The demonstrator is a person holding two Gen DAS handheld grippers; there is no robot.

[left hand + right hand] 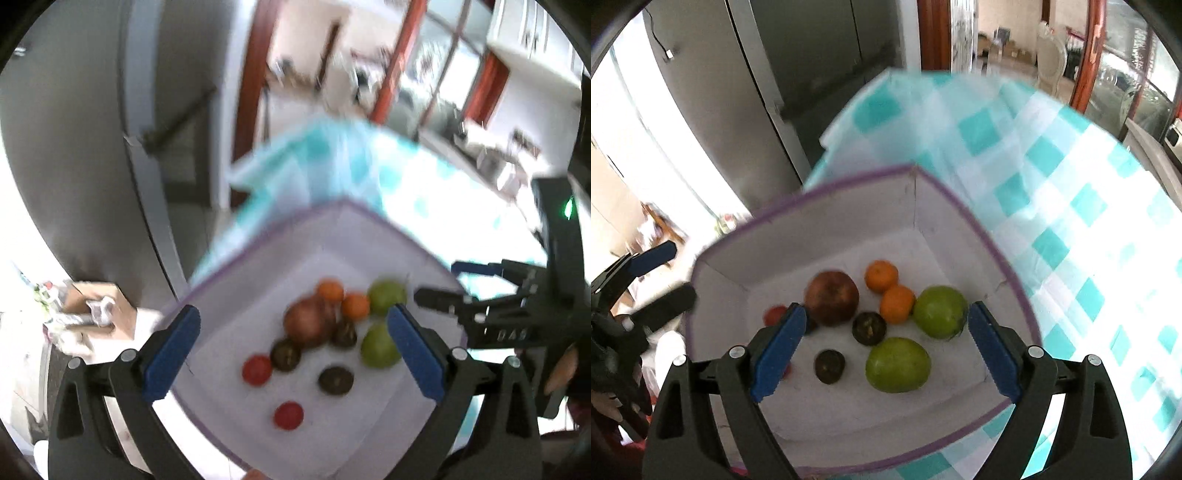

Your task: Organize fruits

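A white box with a purple rim (849, 206) stands on a teal-checked tablecloth (1052, 192). In it lie two green fruits (897, 363), two oranges (895, 302), a brown-red fruit (833, 297), dark round fruits (829, 365) and small red ones (256, 369). My right gripper (882, 354) is open and empty above the box, over the fruits. My left gripper (291, 354) is open and empty above the same box (258, 240). Each gripper shows at the edge of the other's view: the right gripper (439, 284) and the left gripper (670, 273).
A grey fridge (746, 92) stands behind the table's far corner. A brown cardboard box (96, 310) with crumpled paper lies at the left. A doorway with red-brown frames (399, 62) and kitchen counters are at the back right. The left wrist view is motion-blurred.
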